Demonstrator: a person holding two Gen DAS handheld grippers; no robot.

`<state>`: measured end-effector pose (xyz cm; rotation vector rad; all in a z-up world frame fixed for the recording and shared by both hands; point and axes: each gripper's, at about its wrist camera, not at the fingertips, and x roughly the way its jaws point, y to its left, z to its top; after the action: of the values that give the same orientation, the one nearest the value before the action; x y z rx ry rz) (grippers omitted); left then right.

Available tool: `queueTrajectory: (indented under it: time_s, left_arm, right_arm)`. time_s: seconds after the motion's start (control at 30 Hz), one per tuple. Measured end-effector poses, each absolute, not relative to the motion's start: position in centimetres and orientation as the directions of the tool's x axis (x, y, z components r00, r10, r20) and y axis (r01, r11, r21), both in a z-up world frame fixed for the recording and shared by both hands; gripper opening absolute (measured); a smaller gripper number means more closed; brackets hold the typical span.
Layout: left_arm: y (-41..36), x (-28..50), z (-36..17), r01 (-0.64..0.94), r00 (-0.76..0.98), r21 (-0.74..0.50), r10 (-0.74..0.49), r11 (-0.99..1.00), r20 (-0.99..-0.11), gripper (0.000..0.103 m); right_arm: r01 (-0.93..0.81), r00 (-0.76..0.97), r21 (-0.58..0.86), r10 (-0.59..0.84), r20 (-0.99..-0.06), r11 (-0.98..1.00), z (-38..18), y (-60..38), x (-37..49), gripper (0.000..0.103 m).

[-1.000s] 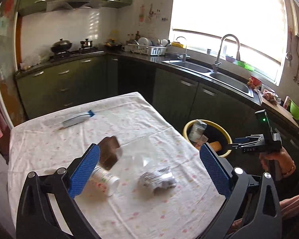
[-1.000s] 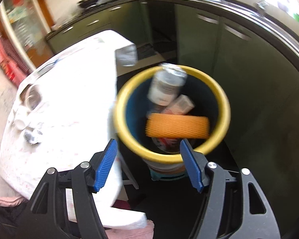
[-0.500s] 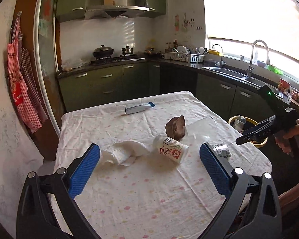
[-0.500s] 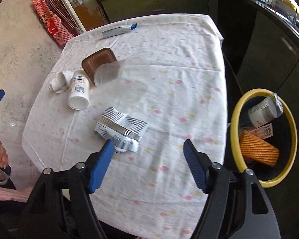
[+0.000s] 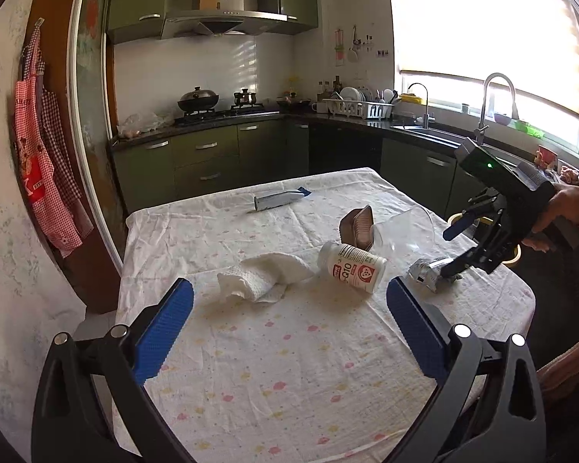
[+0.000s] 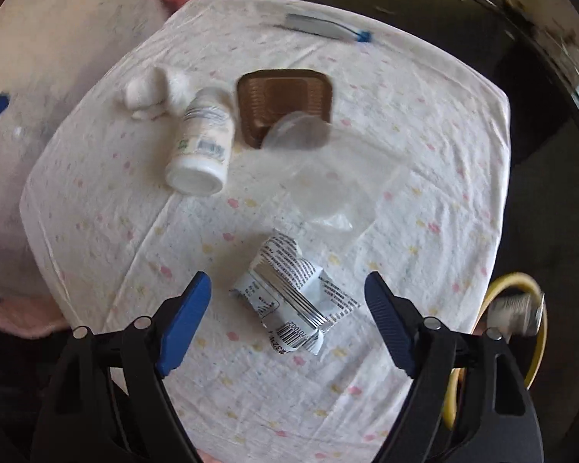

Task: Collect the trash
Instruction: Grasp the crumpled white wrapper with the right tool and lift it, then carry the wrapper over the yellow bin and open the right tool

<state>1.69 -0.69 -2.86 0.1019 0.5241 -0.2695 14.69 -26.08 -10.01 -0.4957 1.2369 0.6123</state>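
A crumpled silver-and-white wrapper (image 6: 295, 301) (image 5: 428, 272) lies near the table's right edge. My right gripper (image 6: 287, 283) (image 5: 457, 247) points down over it. Its jaws are opening, the wrapper lies below between them and the pads do not touch it. Farther in lie a white bottle (image 6: 200, 146) (image 5: 353, 266) on its side, a brown tray (image 6: 285, 100), a clear plastic cup (image 6: 312, 154) and a wad of white tissue (image 6: 154, 90) (image 5: 262, 281). My left gripper (image 5: 289, 289) hangs open over the near part of the table, holding nothing.
A tube with a blue cap (image 5: 278, 198) (image 6: 320, 27) lies at the table's far end. A yellow-rimmed bin (image 6: 542, 332) with trash in it stands on the floor beside the table's right edge. Green kitchen cabinets and a sink run behind the table.
My right gripper swung from above the bin to over the table and now hangs above the wrapper with wider jaws. My left gripper drew back, so the whole table shows.
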Motion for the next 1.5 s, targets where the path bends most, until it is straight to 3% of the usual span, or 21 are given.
queueTrajectory:
  time_s: [0.37,0.5,0.57,0.7,0.9,1.5]
  left_arm:
    - [0.6,1.2,-2.5,0.214,0.849,0.03,-0.17,0.976,-0.5,0.098]
    - [1.0,1.7,-2.6,0.208,0.841,0.011,-0.173,0.978,-0.513,0.098]
    - [1.0,1.9,-2.8,0.206,0.839,0.009,-0.172,0.979,-0.517,0.098]
    - [0.9,2.1,-3.2,0.211,0.83,0.009,-0.174,0.977,-0.53,0.098]
    - [1.0,2.2,-3.5,0.205,0.823,0.001,-0.172,0.979,-0.541,0.098]
    - [-0.3,2.0,-3.4,0.234,0.817,0.007,-0.193,0.972,-0.544,0.098]
  right_arm:
    - [-0.807,0.025,0.035,0.094,-0.995,0.589,-13.6,-26.5,17.0,0.08]
    - [-0.825,0.001,0.051,0.091,-0.996,0.563,-13.9,-25.4,16.9,0.065]
    - [-0.823,-0.006,0.05,0.08,-0.997,0.566,-14.2,-25.2,16.7,0.064]
    - [-0.804,-0.003,0.055,0.089,-0.996,0.592,-14.5,-24.9,16.6,0.046]
    - [-0.789,0.014,0.08,0.149,-0.989,0.609,-13.3,-25.1,15.7,0.032]
    - [-0.73,0.155,0.05,0.237,-0.959,0.681,-7.1,-30.9,13.7,0.026]
